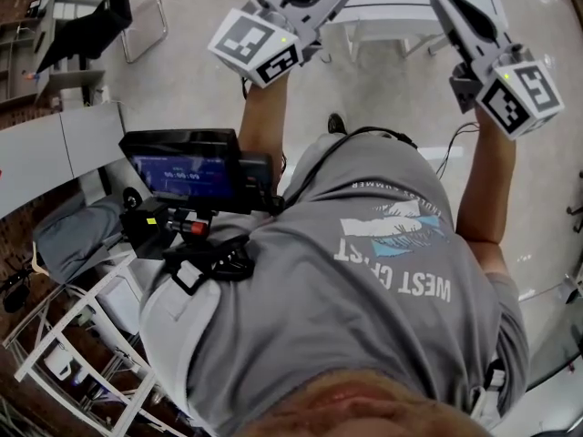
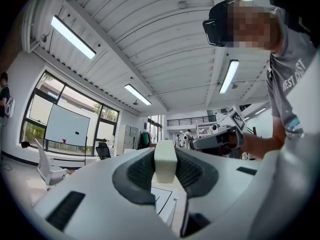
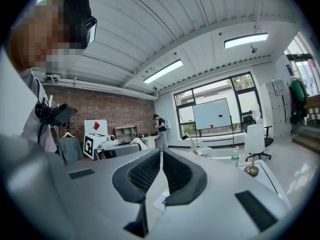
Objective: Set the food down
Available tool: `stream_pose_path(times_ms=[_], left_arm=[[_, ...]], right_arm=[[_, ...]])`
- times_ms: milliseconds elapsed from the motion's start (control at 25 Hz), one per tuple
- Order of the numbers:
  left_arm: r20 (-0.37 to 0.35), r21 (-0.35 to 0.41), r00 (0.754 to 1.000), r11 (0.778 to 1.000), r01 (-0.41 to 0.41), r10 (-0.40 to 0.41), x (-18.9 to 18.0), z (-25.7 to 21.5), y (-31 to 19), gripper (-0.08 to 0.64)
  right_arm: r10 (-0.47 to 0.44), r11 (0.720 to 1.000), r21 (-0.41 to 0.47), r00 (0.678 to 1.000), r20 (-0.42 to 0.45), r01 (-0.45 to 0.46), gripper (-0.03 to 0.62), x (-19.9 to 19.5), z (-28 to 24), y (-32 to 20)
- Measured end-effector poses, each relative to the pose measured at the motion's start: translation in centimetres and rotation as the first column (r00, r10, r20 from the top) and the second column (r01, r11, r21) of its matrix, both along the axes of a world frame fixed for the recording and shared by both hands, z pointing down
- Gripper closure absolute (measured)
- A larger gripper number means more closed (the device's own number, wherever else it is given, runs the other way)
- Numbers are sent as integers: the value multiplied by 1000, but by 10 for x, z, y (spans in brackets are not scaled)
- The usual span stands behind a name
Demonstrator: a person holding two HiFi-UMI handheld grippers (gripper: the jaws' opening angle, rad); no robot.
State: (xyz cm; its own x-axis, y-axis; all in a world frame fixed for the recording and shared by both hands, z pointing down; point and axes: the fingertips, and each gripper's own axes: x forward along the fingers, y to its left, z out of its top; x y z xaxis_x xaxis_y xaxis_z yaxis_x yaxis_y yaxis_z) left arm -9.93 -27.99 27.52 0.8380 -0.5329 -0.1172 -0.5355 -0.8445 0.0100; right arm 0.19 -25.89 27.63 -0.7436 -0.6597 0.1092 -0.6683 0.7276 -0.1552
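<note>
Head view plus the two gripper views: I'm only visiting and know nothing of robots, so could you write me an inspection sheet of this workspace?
Surface: white table, partly in view.
Job's things: cream food block, held in the air.
Clutter: green bottle, brass-footed stand.
Grippers: left gripper fingers clamp the block; right gripper fingers together, nothing between.
Cables: thin black cable below the right gripper.
Surroundings: brick wall, whiteboard, office chair, bystander.
</note>
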Motion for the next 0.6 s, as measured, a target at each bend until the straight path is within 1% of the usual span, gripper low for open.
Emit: stream_pose_path(times_ms=[80,160,320,400,600], left_arm=[[-7,6,1000,1000,-12,12,-9,-4,-2,456],[-7,7,1000,1000,-27,27,-12,0,-4,456],[19,-8,999,999,-45,45,4,52,-14,456],[25,-18,998,999,-50,51,11,68,-15,456],[27,-36,999,999,-40,41,18,58,-24,456]], right_arm=[[3,1000,16,1000,-10,-3,584,-14,-9,0],[11,1000,23,1000,-14,-11,583,-20,-7,-1],[35,999,4,999,8,-35,583,-3,48,-10],[40,999,-9,999,12,-40,584,4,65,-11],[32,999,-22,999,13,-31,583,10,55,-20]])
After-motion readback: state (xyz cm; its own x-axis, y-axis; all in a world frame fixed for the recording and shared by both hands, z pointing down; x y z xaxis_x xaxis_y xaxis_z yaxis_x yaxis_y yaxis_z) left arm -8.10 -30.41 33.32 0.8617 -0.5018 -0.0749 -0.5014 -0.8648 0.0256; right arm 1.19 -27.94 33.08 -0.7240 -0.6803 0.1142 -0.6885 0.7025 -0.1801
